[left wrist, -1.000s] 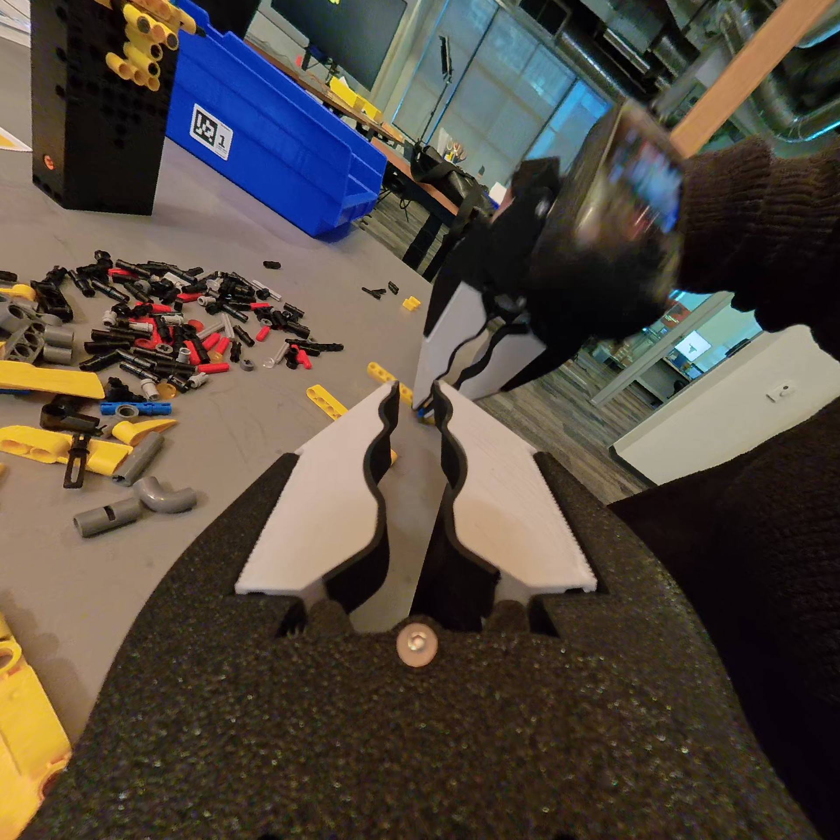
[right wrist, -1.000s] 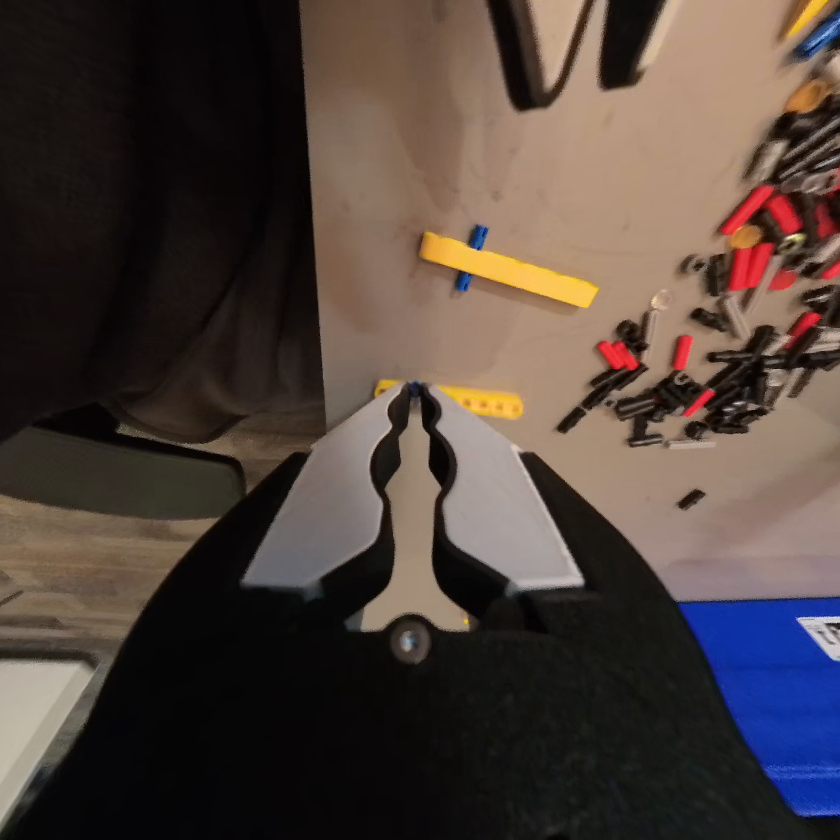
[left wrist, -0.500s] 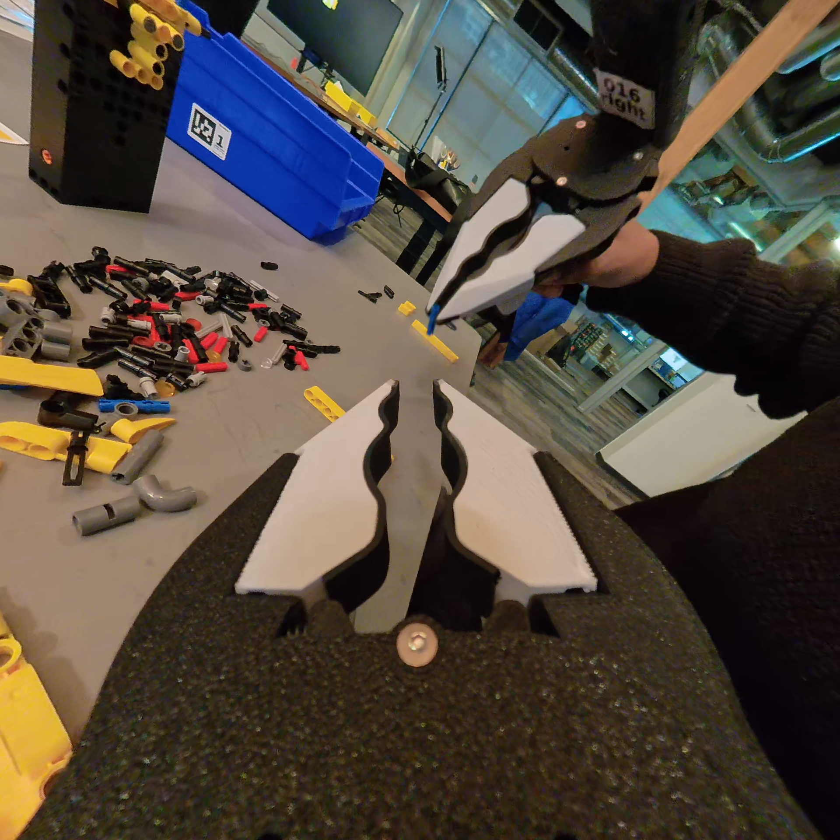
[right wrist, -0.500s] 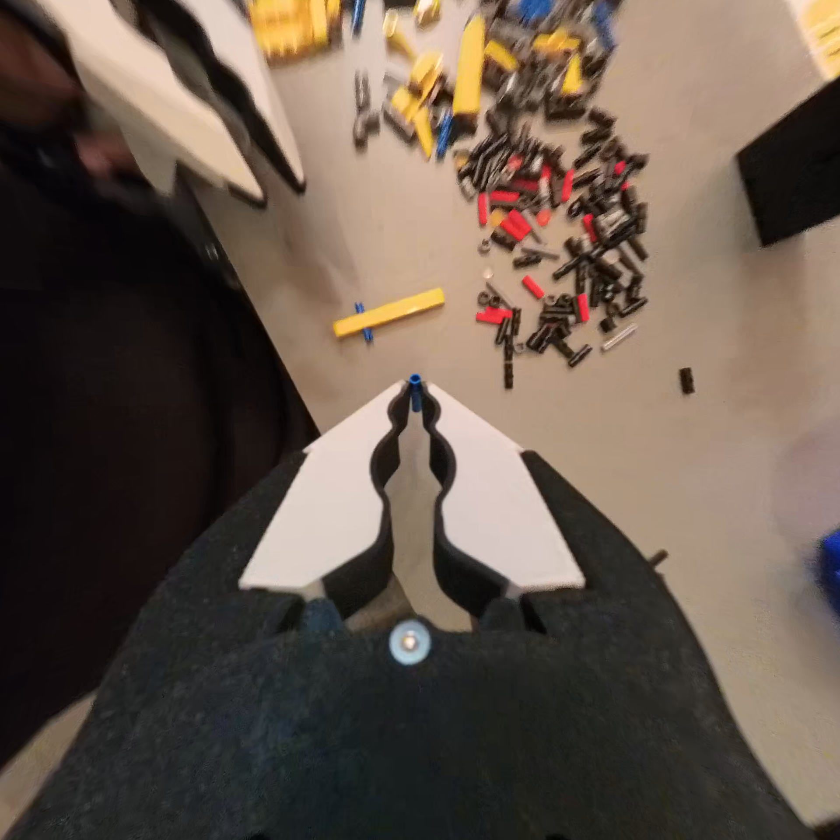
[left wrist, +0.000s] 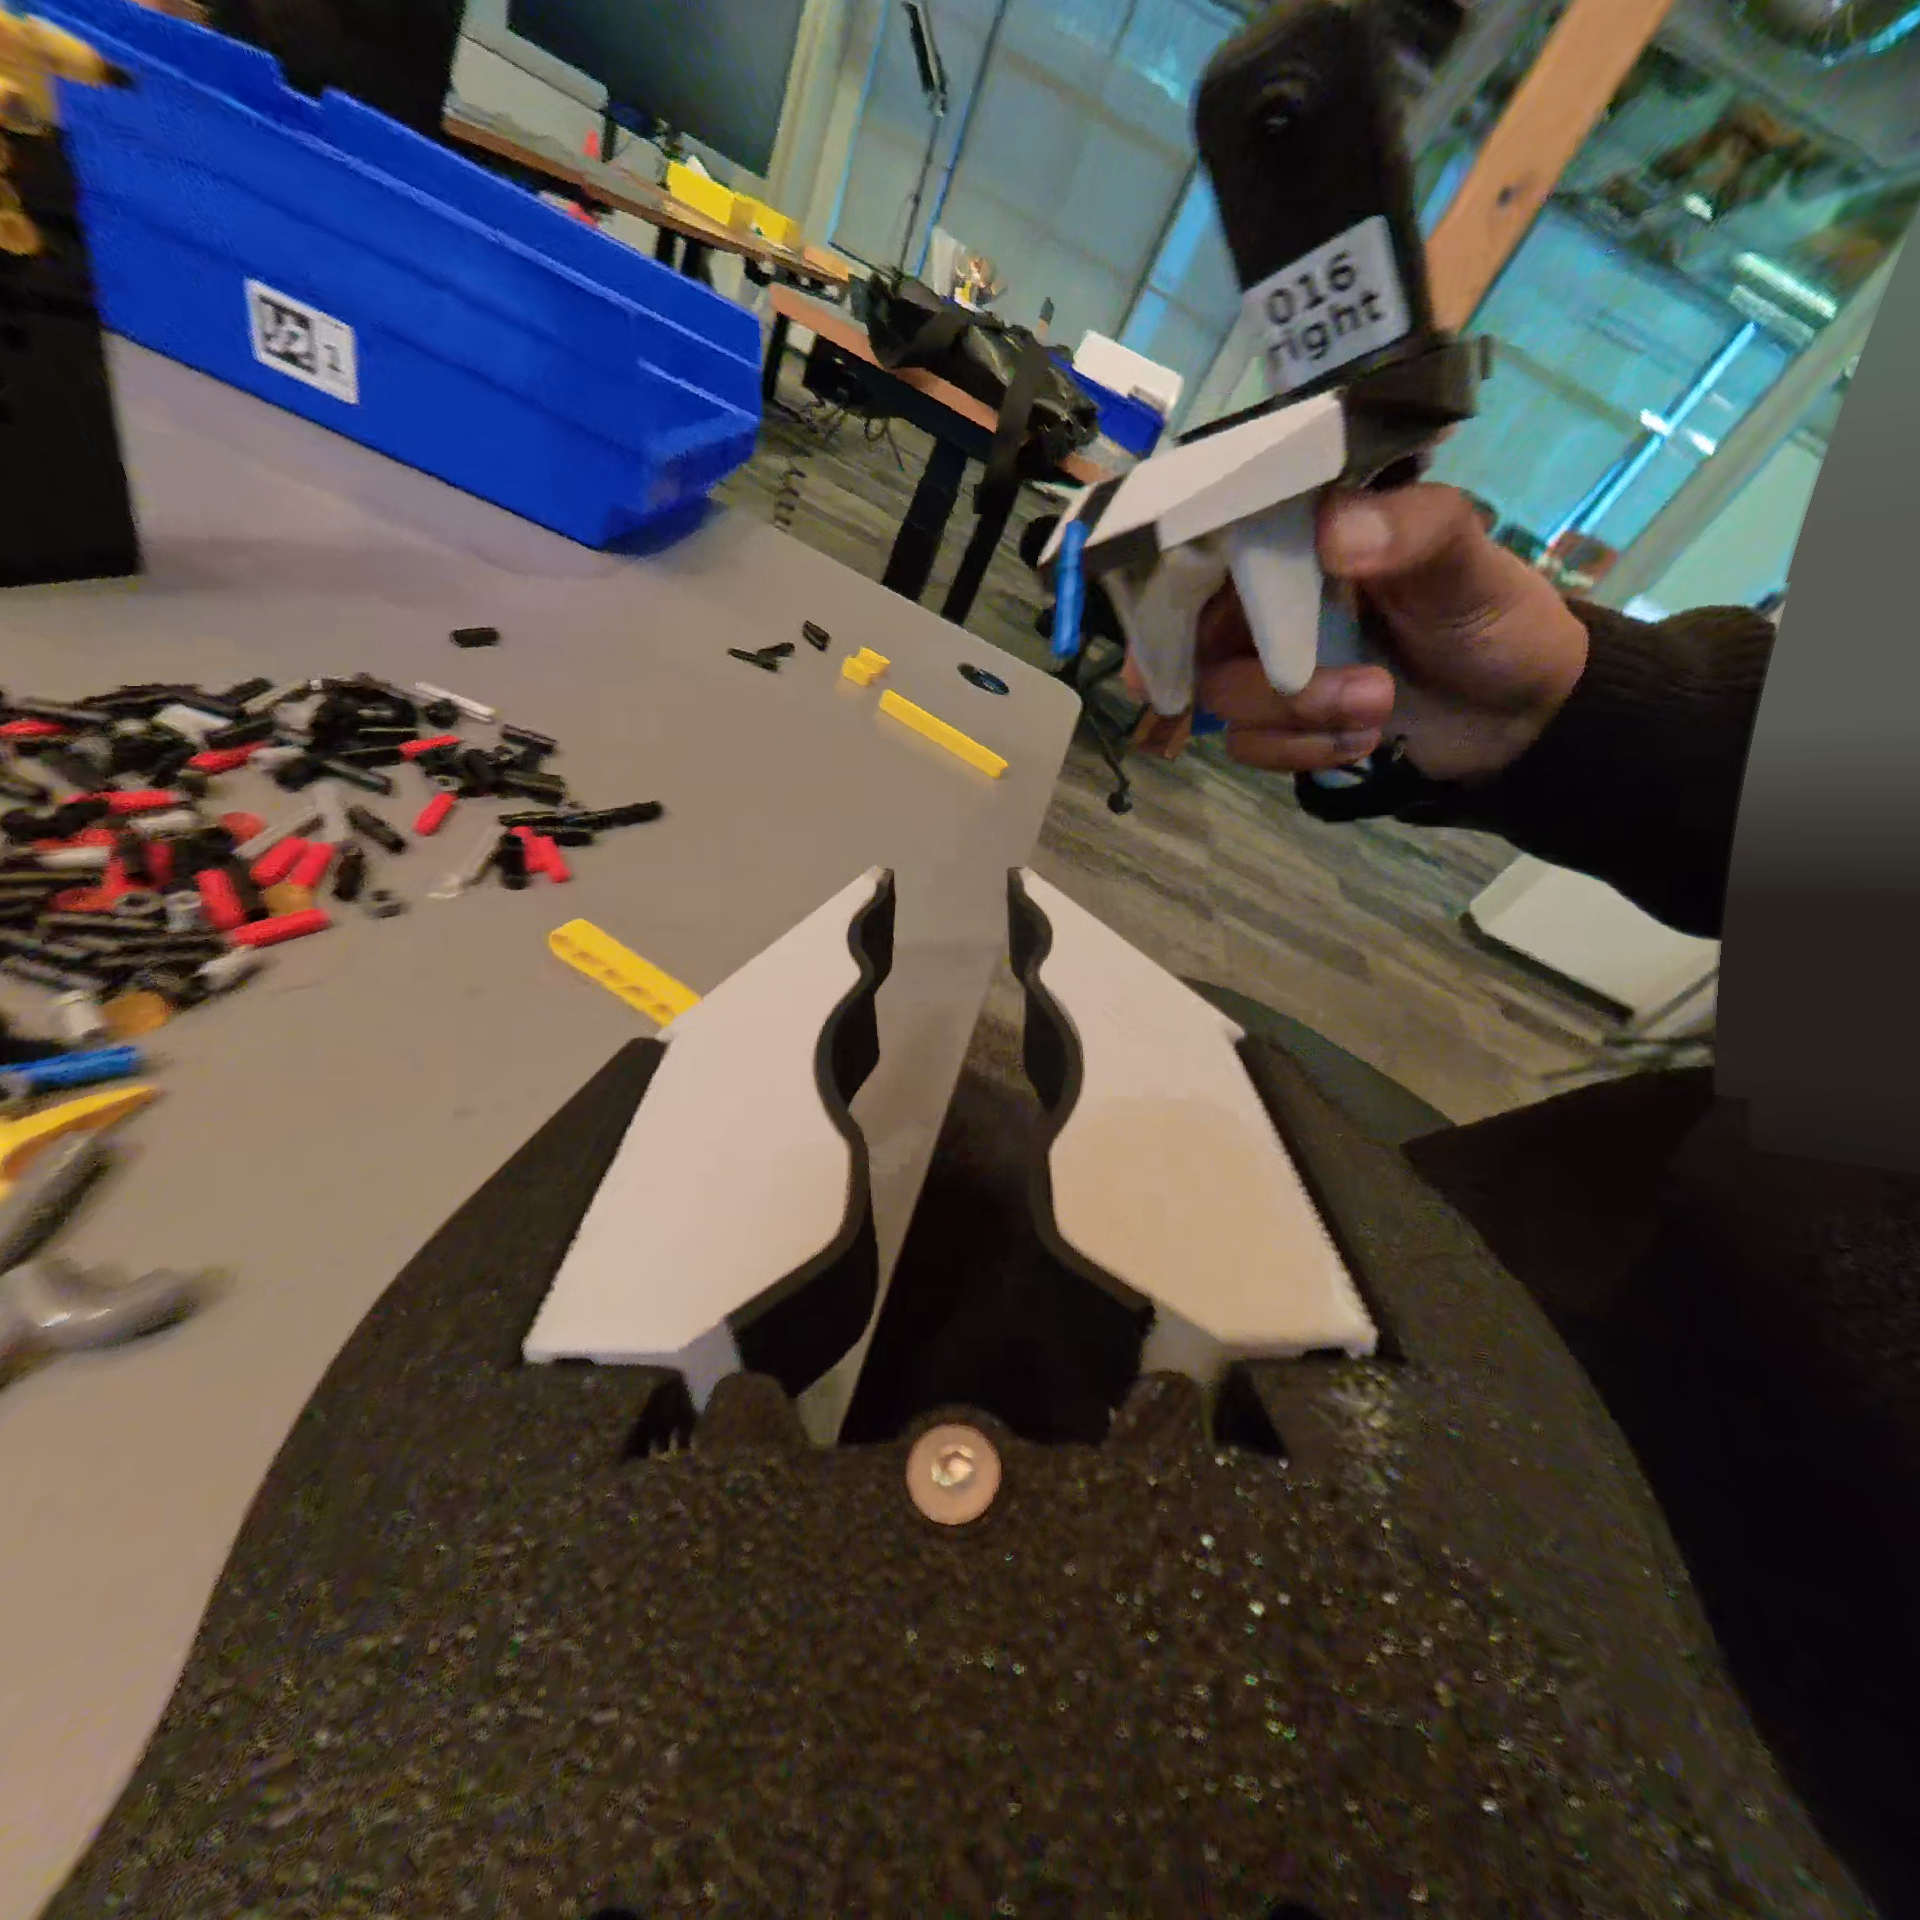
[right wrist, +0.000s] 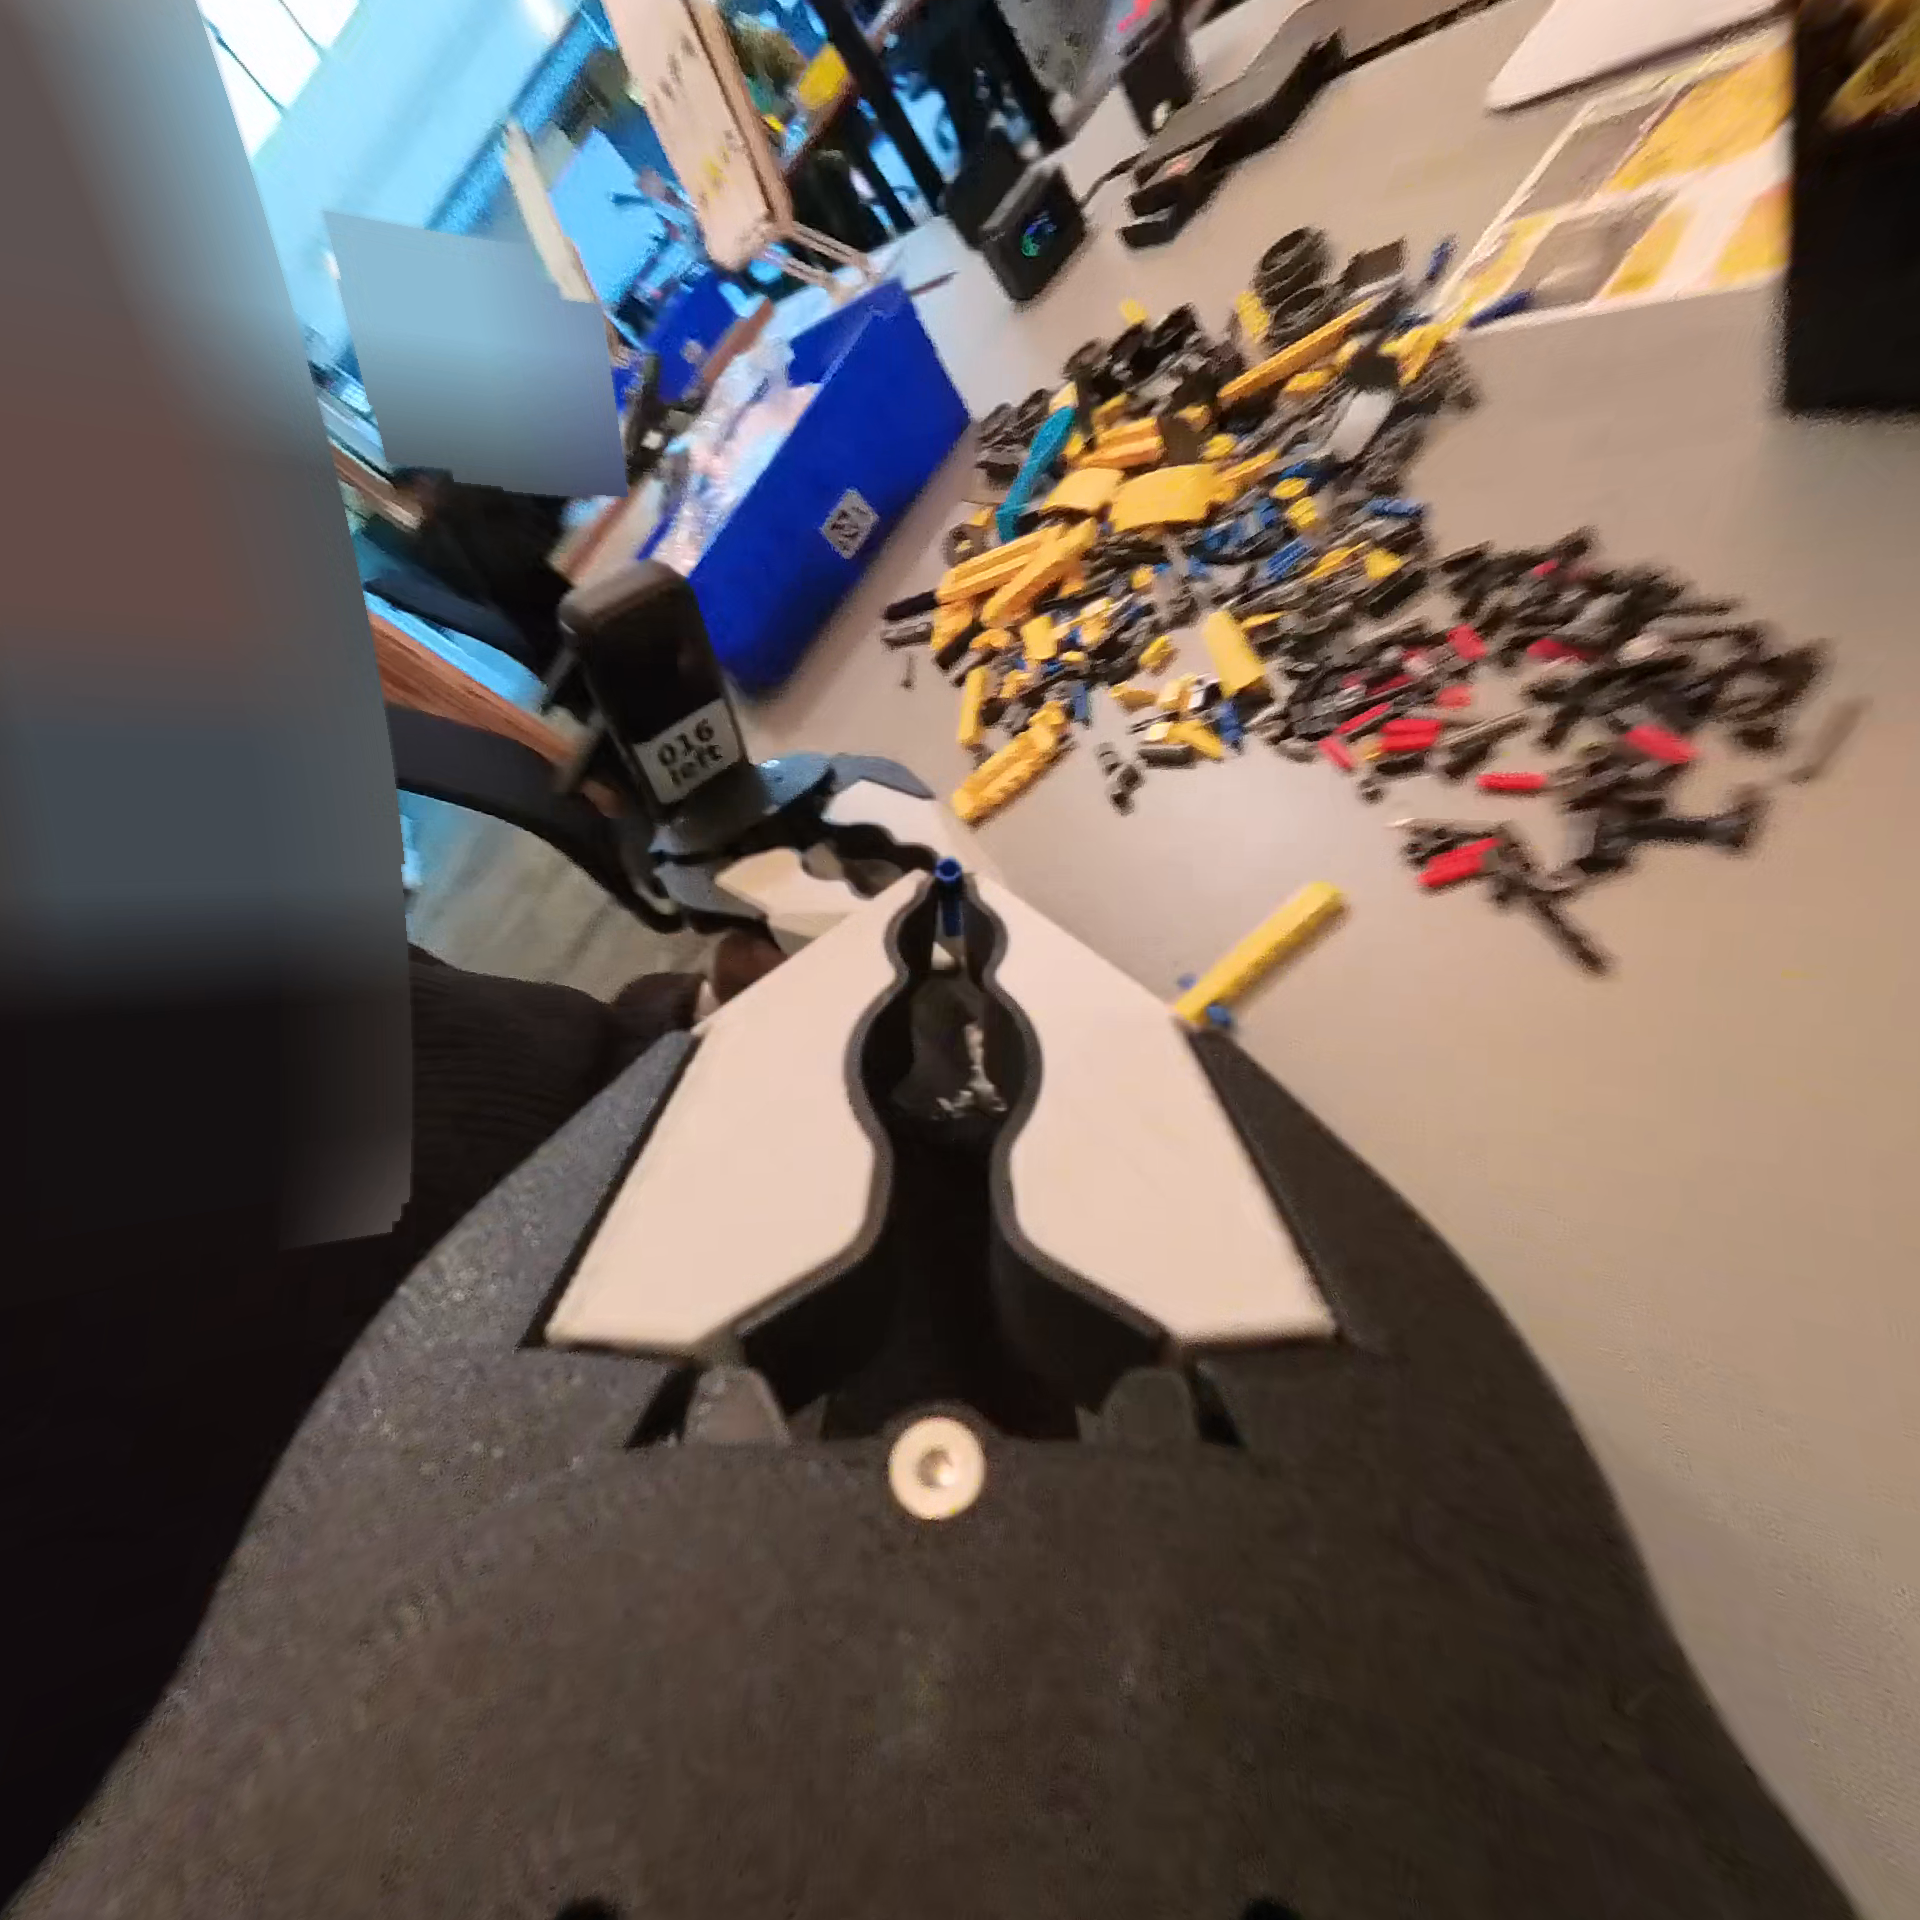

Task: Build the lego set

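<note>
My right gripper (right wrist: 948,891) is shut on a small blue pin (right wrist: 947,896) that sticks out past its tips. It is held in the air off the table's near corner and also shows in the left wrist view (left wrist: 1081,545), gripped by a hand, with the blue pin (left wrist: 1070,566) at its tip. My left gripper (left wrist: 951,891) is open and empty, low over the grey table's edge (left wrist: 1039,831), and shows in the right wrist view (right wrist: 821,847) just beyond the pin. A yellow beam (left wrist: 623,971) lies beside the left fingers (left wrist: 769,1091).
A pile of black and red pins (left wrist: 260,810) lies left, also in the right wrist view (right wrist: 1558,727), with yellow and blue parts (right wrist: 1143,540) beyond. Another yellow beam (left wrist: 940,732) lies near the table corner. A blue bin (left wrist: 416,312) and black block (left wrist: 52,416) stand behind. Spacing between my two grippers at the tips: around 7 cm.
My right gripper rose from the table by the short yellow beam with the blue pin and swung up to face the left gripper. The left gripper turned slightly right.
</note>
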Demonstrator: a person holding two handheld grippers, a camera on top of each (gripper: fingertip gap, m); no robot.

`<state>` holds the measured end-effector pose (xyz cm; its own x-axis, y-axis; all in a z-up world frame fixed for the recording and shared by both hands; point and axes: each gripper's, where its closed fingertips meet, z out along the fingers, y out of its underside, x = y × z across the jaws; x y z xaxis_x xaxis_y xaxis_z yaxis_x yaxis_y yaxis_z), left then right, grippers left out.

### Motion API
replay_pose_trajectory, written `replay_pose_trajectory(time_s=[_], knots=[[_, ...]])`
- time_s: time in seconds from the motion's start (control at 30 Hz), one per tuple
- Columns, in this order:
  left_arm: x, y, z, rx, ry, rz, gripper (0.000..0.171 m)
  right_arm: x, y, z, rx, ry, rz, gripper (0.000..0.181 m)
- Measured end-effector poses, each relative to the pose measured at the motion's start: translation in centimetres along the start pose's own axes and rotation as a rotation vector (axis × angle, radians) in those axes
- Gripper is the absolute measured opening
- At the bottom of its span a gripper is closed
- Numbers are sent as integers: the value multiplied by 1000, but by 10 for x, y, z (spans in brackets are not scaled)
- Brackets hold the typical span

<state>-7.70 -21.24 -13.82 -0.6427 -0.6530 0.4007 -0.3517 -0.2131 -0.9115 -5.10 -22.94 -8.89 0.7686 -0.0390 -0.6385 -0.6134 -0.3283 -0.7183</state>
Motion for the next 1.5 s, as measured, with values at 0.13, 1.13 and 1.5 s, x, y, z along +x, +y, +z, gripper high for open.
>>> replay_pose_trajectory(time_s=[0.13,1.13,1.5], knots=[[15,1,9,-6,-14,85,25,-6,21,20,-9,-82,61,4],[3,3,0,5,-32,89,4,185,66,-124,-362,940,-101,8],[2,6,-1,-9,-38,95,4,129,71,-8,-362,854,-225,10]])
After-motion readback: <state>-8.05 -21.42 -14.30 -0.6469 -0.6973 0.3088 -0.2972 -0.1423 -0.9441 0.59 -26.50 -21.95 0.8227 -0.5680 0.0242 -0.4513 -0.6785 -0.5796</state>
